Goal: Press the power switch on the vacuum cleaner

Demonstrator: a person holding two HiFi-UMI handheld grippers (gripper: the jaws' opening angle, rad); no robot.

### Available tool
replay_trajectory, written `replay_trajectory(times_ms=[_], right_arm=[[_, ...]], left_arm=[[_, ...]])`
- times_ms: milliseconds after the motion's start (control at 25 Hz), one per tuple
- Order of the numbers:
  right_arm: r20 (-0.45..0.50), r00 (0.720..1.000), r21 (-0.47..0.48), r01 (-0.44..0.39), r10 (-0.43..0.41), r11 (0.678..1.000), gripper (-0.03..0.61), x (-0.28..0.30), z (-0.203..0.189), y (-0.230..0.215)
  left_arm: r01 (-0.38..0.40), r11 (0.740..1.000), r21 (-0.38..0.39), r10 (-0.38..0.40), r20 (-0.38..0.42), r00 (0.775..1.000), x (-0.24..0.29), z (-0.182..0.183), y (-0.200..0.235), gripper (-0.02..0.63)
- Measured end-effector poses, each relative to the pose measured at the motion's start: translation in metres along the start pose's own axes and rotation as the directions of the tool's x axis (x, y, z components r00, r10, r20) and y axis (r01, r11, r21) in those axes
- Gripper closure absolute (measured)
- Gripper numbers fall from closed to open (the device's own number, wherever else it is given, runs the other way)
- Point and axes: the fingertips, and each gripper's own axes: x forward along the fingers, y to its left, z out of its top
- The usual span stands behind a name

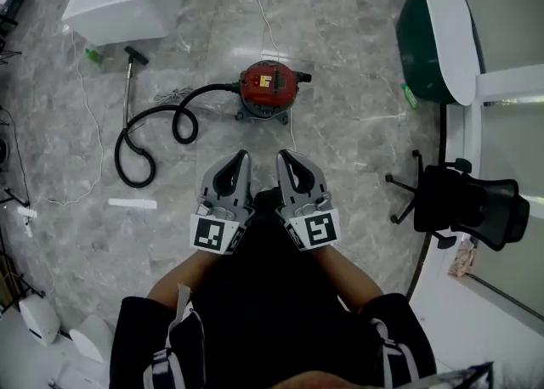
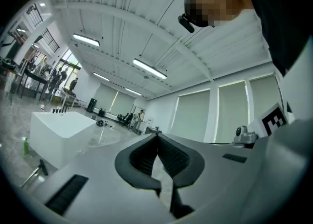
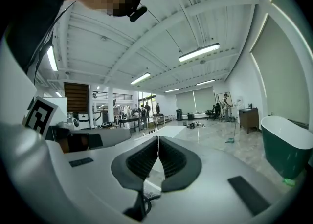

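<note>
Red vacuum cleaner [image 1: 269, 87] sits on the grey marble floor [image 1: 357, 124] ahead of the person, its black hose [image 1: 153, 128] curling off to the left. Both tools, the left gripper [image 1: 242, 158] and the right gripper [image 1: 285, 158], hover side by side well short of it, jaws pressed together and gripping nothing.

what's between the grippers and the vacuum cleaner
Head view: only bare floor lies there, with a thin white cord running beside the vacuum cleaner.
</note>
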Motion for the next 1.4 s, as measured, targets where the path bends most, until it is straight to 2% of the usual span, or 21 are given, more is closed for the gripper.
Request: replay_trajectory(times_ms=[200,440,640,720,880,1000,1160,1400], right_arm=[[-0.062,0.997,0.033,-0.04,0.042,0.999,0.558,0.019,-0.014,-0.019],[-0.078,0.994,0.026,-0.077,0.079,0.997,0.558,0.027,-0.017,-0.036],[-0.128,0.988,0.068,-0.076,0.084,0.995,0.558,0.031,-0.04,-0.05],[-0.142,0.987,0.072,-0.069,0.079,0.995,0.558,0.036,-0.05,-0.057],[-0.153,0.984,0.052,-0.084,0.092,0.995,0.558,0.046,-0.057,-0.057],[-0.152,0.982,0.036,-0.108,0.112,0.994,0.558,0.058,-0.051,-0.05],[-0.105,0.987,0.005,-0.121,0.12,0.993,0.558,0.081,-0.033,-0.047],[-0.076,0.993,-0.047,-0.097,0.093,0.994,0.558,0.095,-0.015,-0.051]], left_arm=[[0.013,0.999,0.044,-0.012,-0.024,1.0,0.039,-0.004,-0.009,0.595],[-0.038,0.998,0.046,0.042,-0.079,0.996,0.05,-0.016,-0.011,0.595],[-0.082,0.996,0.042,0.084,-0.035,0.996,0.053,-0.009,-0.003,0.595],[-0.093,0.995,0.047,0.095,-0.04,0.995,0.056,-0.014,0.003,0.595],[-0.084,0.995,0.061,0.084,0.004,0.996,0.054,-0.023,0.011,0.595],[-0.109,0.993,0.041,0.109,0.001,0.994,0.055,-0.014,0.019,0.595],[-0.102,0.993,0.067,0.1,0.028,0.995,0.066,-0.004,0.034,0.595],[-0.1,0.994,0.047,0.097,0.056,0.994,0.07,0.006,0.049,0.595]])
